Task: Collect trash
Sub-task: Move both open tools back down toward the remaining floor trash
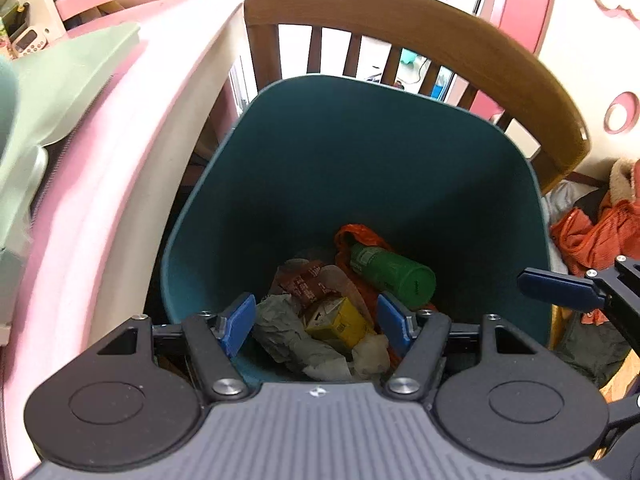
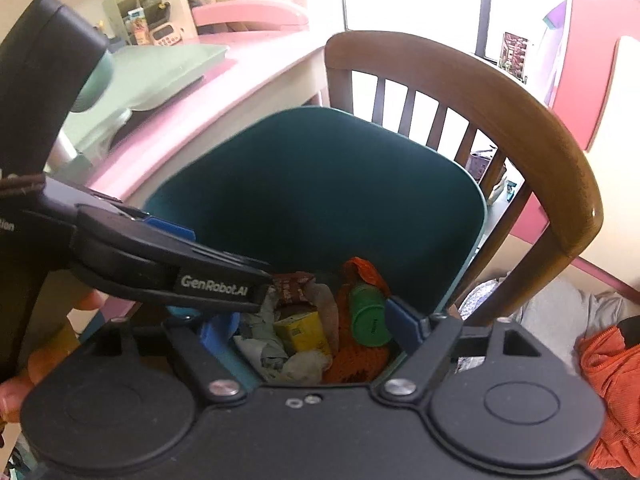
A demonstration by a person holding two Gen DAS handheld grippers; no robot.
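Both grippers hang over the mouth of a teal bin (image 1: 400, 168), fingers spread wide with nothing between them. The left gripper (image 1: 318, 326) and the right gripper (image 2: 314, 330) each look down between blue pads (image 1: 239, 323) onto the trash at the bin's bottom: a green bottle (image 1: 394, 274) lying on its side on an orange net bag (image 1: 360, 236), a yellow carton (image 1: 340, 322) nearer, crumpled paper (image 1: 288, 330) to its left, and a brown wrapper (image 1: 306, 282) behind. A wooden chair (image 1: 420, 36) stands at the far side of the bin, a pink desk (image 1: 100, 184) to the left, and orange cloth (image 1: 592, 232) to the right.
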